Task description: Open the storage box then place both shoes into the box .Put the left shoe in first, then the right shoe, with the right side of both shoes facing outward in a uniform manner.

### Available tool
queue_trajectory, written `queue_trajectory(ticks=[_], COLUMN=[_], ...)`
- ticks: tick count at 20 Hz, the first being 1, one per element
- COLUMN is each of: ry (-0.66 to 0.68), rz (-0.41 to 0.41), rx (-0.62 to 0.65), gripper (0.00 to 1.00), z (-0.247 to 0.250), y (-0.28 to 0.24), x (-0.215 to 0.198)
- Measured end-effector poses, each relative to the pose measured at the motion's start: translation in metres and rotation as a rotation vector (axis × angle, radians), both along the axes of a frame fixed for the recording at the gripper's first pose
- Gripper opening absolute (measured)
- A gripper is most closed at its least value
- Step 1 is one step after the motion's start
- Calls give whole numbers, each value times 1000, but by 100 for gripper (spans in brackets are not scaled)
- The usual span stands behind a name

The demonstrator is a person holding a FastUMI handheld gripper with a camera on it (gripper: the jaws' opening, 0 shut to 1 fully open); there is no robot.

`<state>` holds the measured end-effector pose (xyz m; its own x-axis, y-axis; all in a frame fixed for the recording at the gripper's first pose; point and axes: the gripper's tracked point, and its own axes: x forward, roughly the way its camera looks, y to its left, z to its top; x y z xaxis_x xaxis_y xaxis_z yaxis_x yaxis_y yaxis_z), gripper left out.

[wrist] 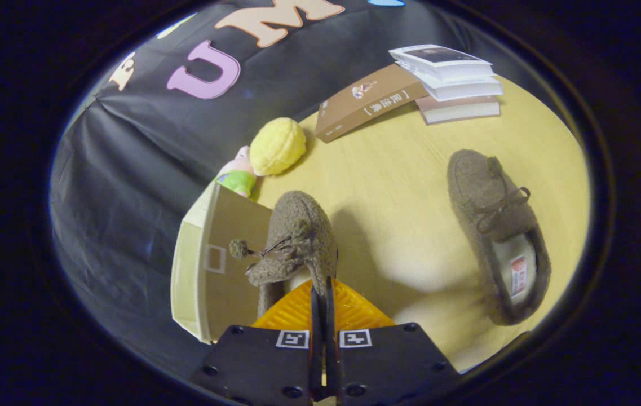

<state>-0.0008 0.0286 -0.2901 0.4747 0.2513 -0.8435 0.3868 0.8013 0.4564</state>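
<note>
Pale wood counter [399, 186] against black cloth wall. My gripper [320, 296] clamped tight on heel rim of brown fuzzy shoe [297, 237], fingers nearly touching; shoe lifted, toe forward, hanging just beside cream storage box [207, 265]. I judge pinch at heel leaves toe free to enter first. Second brown shoe [498, 231] lies well apart on counter, opening up, waiting its turn. Yellow plush toy [277, 145] beyond box; books [444, 79] stacked at far side, out of path.
</note>
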Motion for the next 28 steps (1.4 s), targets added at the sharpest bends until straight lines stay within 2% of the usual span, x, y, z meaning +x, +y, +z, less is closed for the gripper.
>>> queue_trajectory(ticks=[4,7,13,20,28], ry=[-79,-106,-142,-129,-56], rz=[-34,-32,-10,45,101], rx=[1,-4,74,55,-41], gripper=[6,6,6,6,6], z=[47,71,99,83,37], y=[11,23,79,141,198], x=[36,57,85,100,92])
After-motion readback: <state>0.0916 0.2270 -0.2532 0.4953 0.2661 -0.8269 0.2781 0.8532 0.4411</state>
